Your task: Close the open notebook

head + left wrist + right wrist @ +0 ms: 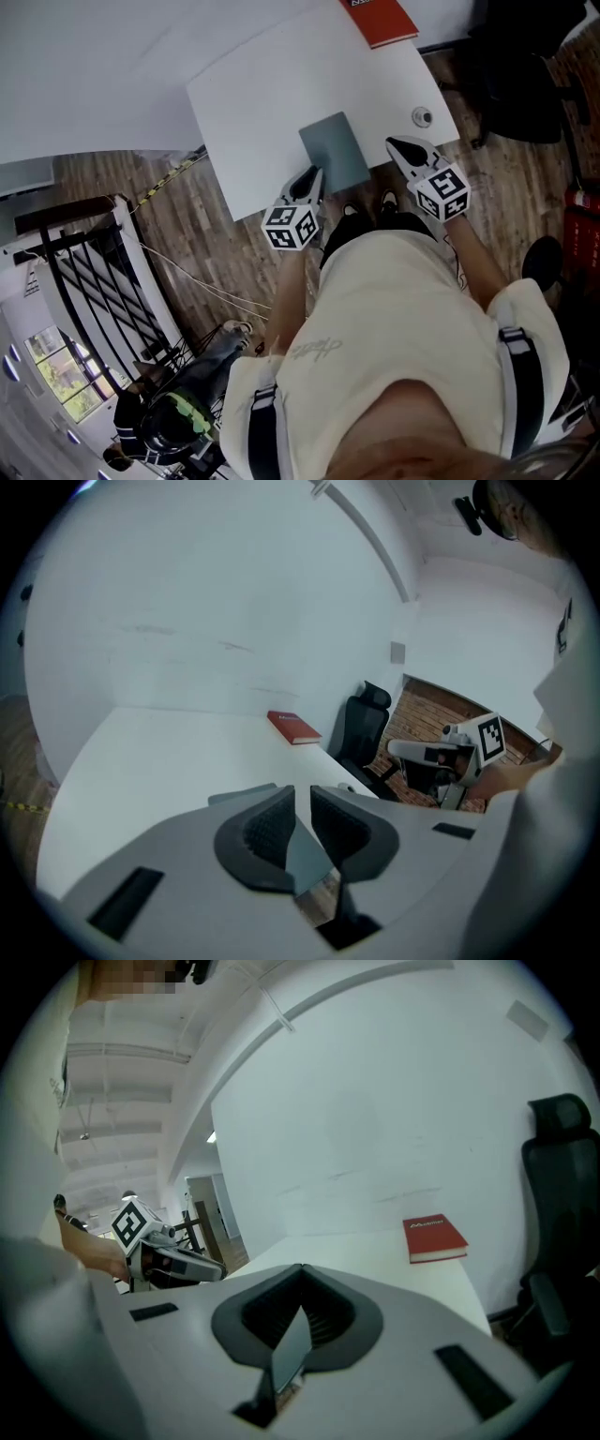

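The grey notebook [335,150] lies shut and flat on the white table [253,103], close to its near edge. My left gripper [314,174] hovers at the notebook's near left corner, its jaws a narrow gap apart with nothing between them. In the left gripper view the left gripper [302,789] shows the grey notebook [306,857] through that gap. My right gripper [399,146] is off the notebook's right side, above the table edge. In the right gripper view the right gripper [302,1267] has its pads meeting at the tips, holding nothing.
A red book [380,19] lies at the table's far right corner. A small round fitting [423,117] sits near the right edge. A black office chair [525,84] stands to the right, and a black railing [89,272] to the left over the wooden floor.
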A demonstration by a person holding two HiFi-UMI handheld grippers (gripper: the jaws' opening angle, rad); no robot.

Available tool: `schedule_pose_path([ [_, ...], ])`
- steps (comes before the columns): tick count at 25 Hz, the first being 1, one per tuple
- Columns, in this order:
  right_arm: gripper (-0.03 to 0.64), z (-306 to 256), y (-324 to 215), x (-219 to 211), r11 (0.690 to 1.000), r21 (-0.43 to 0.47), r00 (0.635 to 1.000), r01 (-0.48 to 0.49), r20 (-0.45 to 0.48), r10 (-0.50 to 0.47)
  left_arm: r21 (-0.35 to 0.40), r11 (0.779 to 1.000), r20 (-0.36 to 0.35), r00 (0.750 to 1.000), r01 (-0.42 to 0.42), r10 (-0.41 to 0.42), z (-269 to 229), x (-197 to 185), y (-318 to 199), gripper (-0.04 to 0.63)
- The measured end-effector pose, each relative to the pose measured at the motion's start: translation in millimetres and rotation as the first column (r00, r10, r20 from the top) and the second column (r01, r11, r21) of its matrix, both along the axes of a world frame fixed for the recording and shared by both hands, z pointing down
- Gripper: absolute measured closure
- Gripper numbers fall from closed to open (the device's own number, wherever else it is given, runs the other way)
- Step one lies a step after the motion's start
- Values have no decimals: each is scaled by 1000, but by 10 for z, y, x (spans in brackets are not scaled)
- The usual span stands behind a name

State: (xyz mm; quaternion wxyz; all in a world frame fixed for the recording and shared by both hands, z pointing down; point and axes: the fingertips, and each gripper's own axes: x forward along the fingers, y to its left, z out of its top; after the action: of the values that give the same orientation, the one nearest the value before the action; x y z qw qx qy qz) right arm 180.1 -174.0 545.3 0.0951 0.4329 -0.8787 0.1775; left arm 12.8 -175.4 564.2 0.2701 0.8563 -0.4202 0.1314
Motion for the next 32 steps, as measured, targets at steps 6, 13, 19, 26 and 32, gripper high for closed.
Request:
schedule_pose_path([
  [6,609,-462,-116,-305,997,65,999,37,-21,-36,138,987,-47,995,88,-83,-651,-364,-167,537],
  [13,609,-894,-179,-587,980,186,996,65,-70,-53,342,934,34,992,103,-121,-1274,-697,-337,560],
  [19,609,-1199,-156,-699,964,254,994,73,-97,-50,439,892,29,991,104,-130,-1684,-818,-388,561],
  [26,609,-1614,-208,-708,937,344,994,62,-107,-26,526,837,-6,985,148,-170,-2121,-958,-461,560],
  [32,609,-1917,-184,-740,910,411,994,56,-105,-14,560,811,-7,980,170,-200,-2318,-1071,-472,558],
])
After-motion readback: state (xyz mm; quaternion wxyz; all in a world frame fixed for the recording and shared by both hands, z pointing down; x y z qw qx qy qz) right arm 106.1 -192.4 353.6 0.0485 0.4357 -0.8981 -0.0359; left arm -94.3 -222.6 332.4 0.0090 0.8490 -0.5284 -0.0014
